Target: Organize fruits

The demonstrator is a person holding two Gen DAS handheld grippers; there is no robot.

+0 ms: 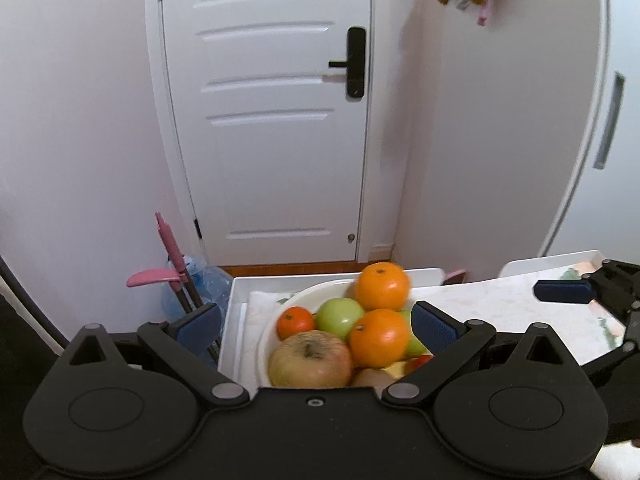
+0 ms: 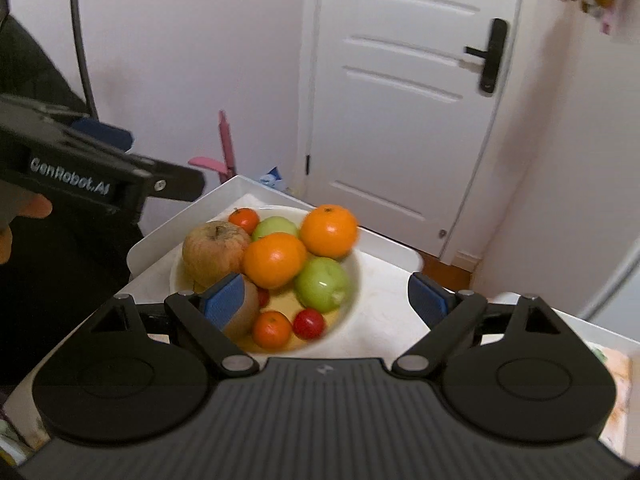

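A white bowl (image 2: 354, 280) heaped with fruit stands on a white tray table (image 2: 392, 284). It holds two oranges (image 2: 328, 230), a brownish apple (image 2: 214, 250), two green apples (image 2: 323, 285), small tangerines (image 2: 272, 329), a red tomato (image 2: 308, 323) and a kiwi (image 2: 250, 308). The bowl (image 1: 272, 316) also shows in the left wrist view with the oranges (image 1: 382, 286) on top. My left gripper (image 1: 316, 322) is open above the bowl's near side. My right gripper (image 2: 324, 300) is open and empty over the bowl. The left gripper also shows at the left of the right wrist view (image 2: 104, 136).
A white door (image 1: 272, 120) stands behind the table. A pink-handled tool (image 1: 172, 256) and a blue water bottle (image 1: 204, 280) lean at the table's far left. A patterned cloth (image 1: 520, 304) covers the table to the right. A white fridge (image 1: 592, 120) stands at the right.
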